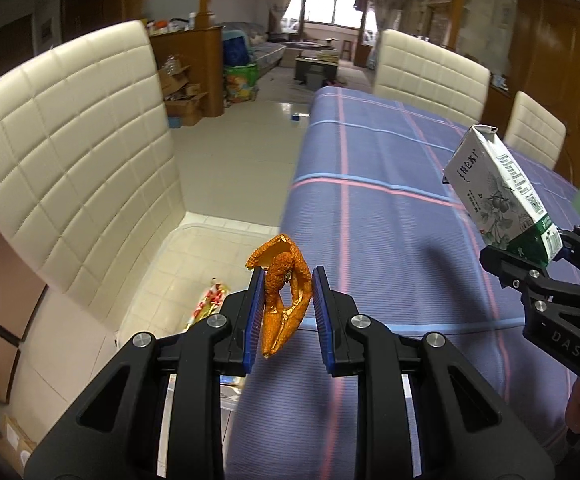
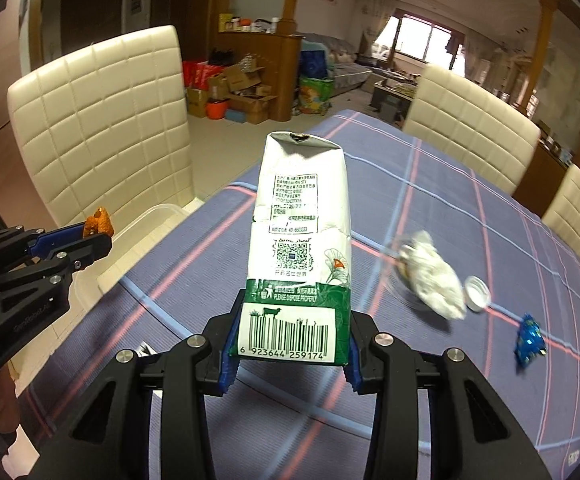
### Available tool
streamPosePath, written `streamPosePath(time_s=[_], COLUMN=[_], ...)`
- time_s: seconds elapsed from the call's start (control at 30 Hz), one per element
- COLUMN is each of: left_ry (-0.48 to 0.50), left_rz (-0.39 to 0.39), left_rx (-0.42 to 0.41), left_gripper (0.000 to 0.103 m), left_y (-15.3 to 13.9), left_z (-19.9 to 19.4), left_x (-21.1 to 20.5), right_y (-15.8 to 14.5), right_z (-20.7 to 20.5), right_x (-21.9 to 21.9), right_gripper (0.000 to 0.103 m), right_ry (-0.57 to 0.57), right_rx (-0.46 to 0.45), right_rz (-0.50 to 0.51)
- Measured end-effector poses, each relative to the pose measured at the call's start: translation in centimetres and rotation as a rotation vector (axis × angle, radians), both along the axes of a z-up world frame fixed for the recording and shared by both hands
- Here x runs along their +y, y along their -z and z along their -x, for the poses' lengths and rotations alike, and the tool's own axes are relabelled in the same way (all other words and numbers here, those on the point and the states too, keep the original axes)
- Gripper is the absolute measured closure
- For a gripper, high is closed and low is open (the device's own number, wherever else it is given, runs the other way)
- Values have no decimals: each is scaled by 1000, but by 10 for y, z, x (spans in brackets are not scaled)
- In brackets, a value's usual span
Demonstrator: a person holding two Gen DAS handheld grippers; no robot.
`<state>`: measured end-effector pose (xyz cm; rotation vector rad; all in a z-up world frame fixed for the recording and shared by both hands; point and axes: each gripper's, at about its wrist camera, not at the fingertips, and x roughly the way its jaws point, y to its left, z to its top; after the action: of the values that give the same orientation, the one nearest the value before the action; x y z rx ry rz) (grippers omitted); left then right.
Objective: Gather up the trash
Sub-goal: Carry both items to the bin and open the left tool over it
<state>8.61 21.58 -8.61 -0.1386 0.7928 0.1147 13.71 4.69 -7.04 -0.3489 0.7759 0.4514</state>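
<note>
Orange peel hangs between the pads of your left hand-held gripper, jaws nearly closed on it, just past the table's left edge. Milk carton stands up from your right hand-held gripper, pinched at its barcode end, above the table.

Clear plastic bin sits on the white chair seat beside that edge; it looks like the drop point. Carry both right over its opening before you let go; the peel is light and may cling to a pad.

Still on the table: crumpled tissue, white cap, blue wrapper.

Bin's near rim is hidden behind your left hand-held gripper. Tissue is blurred; something under it can't be made out.
</note>
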Motion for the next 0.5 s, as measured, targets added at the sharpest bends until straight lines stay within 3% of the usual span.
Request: streamPosePath(time_s=[0.5], left_ry=[-99], left_rz=[-10], left_rx=[43], left_gripper=[78], left_y=[23], left_z=[-13], left_x=[53], right_y=[13], right_z=[-15], right_x=[57], right_gripper=[64], right_ry=[-90], right_rx=[15], right_rz=[35])
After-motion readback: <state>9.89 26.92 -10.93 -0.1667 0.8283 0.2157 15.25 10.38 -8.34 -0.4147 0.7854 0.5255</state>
